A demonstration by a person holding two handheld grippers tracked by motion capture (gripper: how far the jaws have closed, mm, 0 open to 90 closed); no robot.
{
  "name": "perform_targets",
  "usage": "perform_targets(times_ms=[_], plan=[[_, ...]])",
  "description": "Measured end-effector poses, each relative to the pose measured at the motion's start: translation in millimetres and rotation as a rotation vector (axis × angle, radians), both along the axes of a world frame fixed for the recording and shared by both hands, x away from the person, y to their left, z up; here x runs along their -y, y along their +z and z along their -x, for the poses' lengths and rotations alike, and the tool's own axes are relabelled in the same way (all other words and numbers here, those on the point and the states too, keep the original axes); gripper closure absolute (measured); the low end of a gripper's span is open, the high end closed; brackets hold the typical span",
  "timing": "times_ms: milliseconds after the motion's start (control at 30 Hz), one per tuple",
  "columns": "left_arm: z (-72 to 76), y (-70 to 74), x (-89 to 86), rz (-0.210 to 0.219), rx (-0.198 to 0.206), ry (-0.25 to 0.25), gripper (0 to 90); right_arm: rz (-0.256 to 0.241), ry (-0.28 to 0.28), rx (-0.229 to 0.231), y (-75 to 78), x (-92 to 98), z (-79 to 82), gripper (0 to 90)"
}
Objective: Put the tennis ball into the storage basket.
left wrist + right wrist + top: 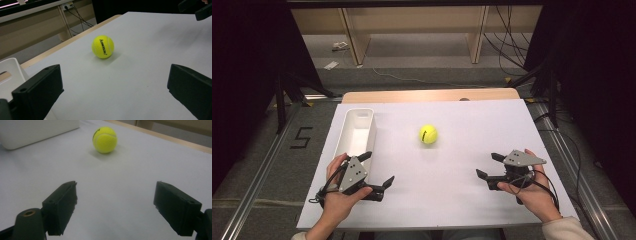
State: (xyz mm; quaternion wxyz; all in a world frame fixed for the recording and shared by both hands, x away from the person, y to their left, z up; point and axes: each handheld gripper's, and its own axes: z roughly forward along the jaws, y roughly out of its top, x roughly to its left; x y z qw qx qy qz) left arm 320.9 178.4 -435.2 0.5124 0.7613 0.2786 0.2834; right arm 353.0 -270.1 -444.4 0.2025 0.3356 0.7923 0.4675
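Left tool (379, 167) agape, right tool (490, 165) agape, tennis ball (428, 134) between, round

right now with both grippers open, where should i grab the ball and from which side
Grip the ball across its widest middle, one jaw on each side. It is round and sits free on the white sheet, apart from the tray, so any side would likely do. The right gripper already faces it with jaws wide; coming straight forward and low seems simplest.
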Motion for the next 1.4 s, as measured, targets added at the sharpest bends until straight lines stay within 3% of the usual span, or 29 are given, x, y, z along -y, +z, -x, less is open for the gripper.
perform_targets(times_ms=[700,1400], plan=[[2.0,0.8,1.5,-0.003,0.008,-0.014,0.0,-0.001,-0.005,0.006,1.4,-4.4,-3.9,19.2],[2.4,1.7,1.9,0.001,0.013,-0.013,0.0,-0.008,0.001,0.020,4.8,-32.7,-24.4,19.5]])
